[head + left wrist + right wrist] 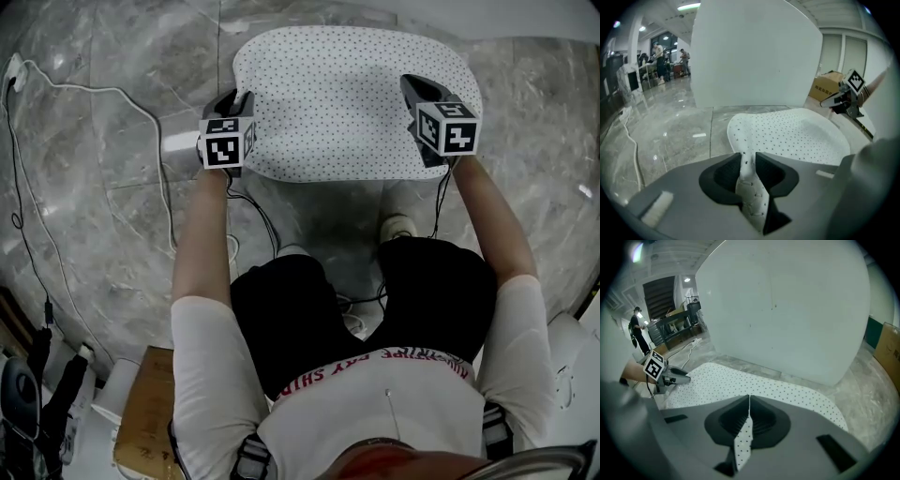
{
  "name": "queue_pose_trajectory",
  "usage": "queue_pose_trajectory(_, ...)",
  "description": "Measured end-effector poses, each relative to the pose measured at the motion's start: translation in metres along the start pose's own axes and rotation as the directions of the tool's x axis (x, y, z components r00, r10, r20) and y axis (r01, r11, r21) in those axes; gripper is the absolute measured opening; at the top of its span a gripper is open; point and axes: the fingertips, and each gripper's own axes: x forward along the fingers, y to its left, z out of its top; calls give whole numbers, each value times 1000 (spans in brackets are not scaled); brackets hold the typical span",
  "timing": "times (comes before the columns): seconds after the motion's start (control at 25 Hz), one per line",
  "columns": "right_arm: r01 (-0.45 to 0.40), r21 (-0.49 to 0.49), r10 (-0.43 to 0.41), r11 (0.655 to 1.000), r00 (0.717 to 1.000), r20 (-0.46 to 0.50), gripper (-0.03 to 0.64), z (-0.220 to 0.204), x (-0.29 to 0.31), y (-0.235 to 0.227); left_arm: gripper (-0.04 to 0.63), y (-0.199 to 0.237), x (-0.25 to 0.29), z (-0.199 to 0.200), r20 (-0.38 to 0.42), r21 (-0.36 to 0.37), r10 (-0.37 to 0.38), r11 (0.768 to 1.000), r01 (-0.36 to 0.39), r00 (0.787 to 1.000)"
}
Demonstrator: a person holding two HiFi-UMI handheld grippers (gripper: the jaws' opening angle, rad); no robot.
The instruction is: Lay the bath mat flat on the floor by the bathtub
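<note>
1. The bath mat [352, 98] is down on the marble floor [112, 187], spread out white and dotted right in front of the bathtub [754, 51]. Its far edge runs close along the tub's wall.
2. The left gripper [749, 164] has its jaws pinched on a raised fold of the mat's near-left edge, with the fabric squeezed up between the pads.
3. The right gripper [749, 416] is clamped tight on the near-right edge, and a thin sliver of dotted fabric stands up between its closed jaws.
4. Done so far, by the look of it: the mat is unfolded, in the right spot, and most of its surface lies flat and smooth.
5. Still to do, most likely: the two near corners are lifted off the floor in the grips. They need lowering and letting go, perhaps with a last tug to square the near edge with the tub.
</note>
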Motion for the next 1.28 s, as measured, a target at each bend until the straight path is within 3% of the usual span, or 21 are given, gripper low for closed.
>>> queue_pose_trajectory(0.08, -7, -5, 7, 1000, 1000, -2, 11, 0, 1, 3, 104, -6, -4, 2, 8, 99, 28, 995, -29, 1000)
queue_pose_trajectory(0.16, -13, -6, 13, 1000, 1000, -3, 11, -1, 2, 4, 104, -10, -6, 3, 16, 136, 44, 990, -46, 999)
queue_pose_trajectory(0.32, -19, -2, 19, 1000, 1000, 6, 12, -1, 5, 4, 162, -3, -14, 11, 54, 50, 35, 998, -38, 998)
queue_pose_trajectory(0.44, -30, -4, 30, 1000, 1000, 8, 12, -1, 7, 7, 265, 8, -22, 19, 101, -37, 38, 999, -34, 994)
queue_pose_trajectory(0.52, -39, -4, 39, 999, 999, 2, 12, -3, 7, 8, 307, 12, -26, 20, 106, -43, 59, 998, -55, 993)
queue_pose_trajectory(0.68, -49, -26, 49, 998, 999, 6, 11, 0, 0, 11, 313, 3, -34, 28, 89, -6, 52, 999, -52, 995)
queue_pose_trajectory(0.72, -56, -38, 57, 998, 998, 10, 11, 3, -4, 13, 306, -1, -39, 35, 92, 14, 49, 999, -51, 994)
queue_pose_trajectory(0.8, -78, -59, 79, 995, 997, 24, 11, 13, -14, 17, 135, -13, -54, 57, 129, 65, 51, 996, -60, 990)
queue_pose_trajectory(0.92, -98, -83, 104, 992, 992, 75, 9, 38, -38, 21, 25, -34, -81, 100, 197, 98, 32, 994, -52, 980)
queue_pose_trajectory(1.16, -70, -137, 89, 988, 986, 140, 9, 99, -116, 31, 11, -66, -142, 173, 218, 70, -6, 997, -9, 976)
queue_pose_trajectory(1.28, -72, -137, 92, 988, 985, 145, 9, 139, -185, 42, 11, -94, -194, 216, 218, 98, -51, 995, 30, 975)
